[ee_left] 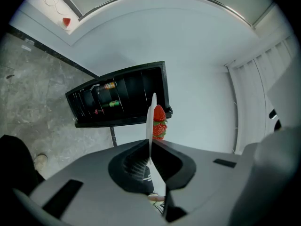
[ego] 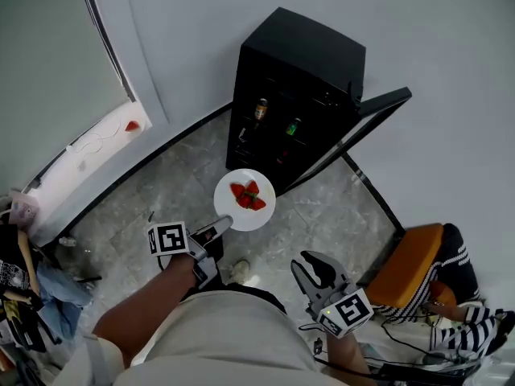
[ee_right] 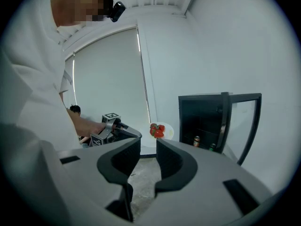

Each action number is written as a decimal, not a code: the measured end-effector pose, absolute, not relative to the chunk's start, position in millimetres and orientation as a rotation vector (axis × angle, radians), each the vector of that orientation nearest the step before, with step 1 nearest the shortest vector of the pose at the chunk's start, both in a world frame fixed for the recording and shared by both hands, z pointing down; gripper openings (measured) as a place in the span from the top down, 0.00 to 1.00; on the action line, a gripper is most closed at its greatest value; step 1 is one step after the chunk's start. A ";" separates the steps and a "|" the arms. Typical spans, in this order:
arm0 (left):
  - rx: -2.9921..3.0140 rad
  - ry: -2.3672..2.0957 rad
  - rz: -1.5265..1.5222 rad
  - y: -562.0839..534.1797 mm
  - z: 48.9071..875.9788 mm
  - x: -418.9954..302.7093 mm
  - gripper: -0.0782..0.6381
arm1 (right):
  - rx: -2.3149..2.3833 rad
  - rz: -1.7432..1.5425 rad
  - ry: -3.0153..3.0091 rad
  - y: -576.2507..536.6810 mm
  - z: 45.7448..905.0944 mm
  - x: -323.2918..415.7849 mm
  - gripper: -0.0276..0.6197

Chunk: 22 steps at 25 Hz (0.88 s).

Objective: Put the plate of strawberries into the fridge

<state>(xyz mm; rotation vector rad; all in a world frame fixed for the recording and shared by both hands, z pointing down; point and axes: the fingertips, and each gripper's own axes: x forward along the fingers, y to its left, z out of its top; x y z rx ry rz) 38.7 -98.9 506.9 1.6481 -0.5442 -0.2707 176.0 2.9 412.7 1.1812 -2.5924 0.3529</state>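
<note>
A white plate (ego: 261, 214) with several red strawberries (ego: 247, 196) hangs over the grey marble floor, just in front of the black mini fridge (ego: 298, 87). The fridge door (ego: 358, 131) stands open to the right. My left gripper (ego: 221, 225) is shut on the plate's near rim. In the left gripper view the plate (ee_left: 150, 119) shows edge-on between the jaws, strawberries (ee_left: 159, 121) to its right, the fridge (ee_left: 122, 98) beyond. My right gripper (ego: 318, 276) hangs open and empty at lower right, away from the plate. From the right gripper view the plate (ee_right: 167, 132) and the fridge (ee_right: 202, 121) lie ahead.
Inside the fridge stand a can (ego: 261, 108) and a green bottle (ego: 294, 125). An orange seat (ego: 410, 264) and a person in striped clothes (ego: 467, 312) are at the right. A white ledge (ego: 88, 155) runs along the left wall, with clutter (ego: 24, 296) below it.
</note>
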 end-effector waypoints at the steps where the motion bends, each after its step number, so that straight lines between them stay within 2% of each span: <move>1: 1.637 -0.552 -0.272 -108.9 510.9 46.9 0.86 | 1.188 0.369 -2.589 -1.9 413.7 184.6 0.78; 22: 1.574 -0.628 -0.283 -416.1 632.5 171.7 0.86 | 1.358 0.548 -2.413 -172.9 438.4 285.4 0.78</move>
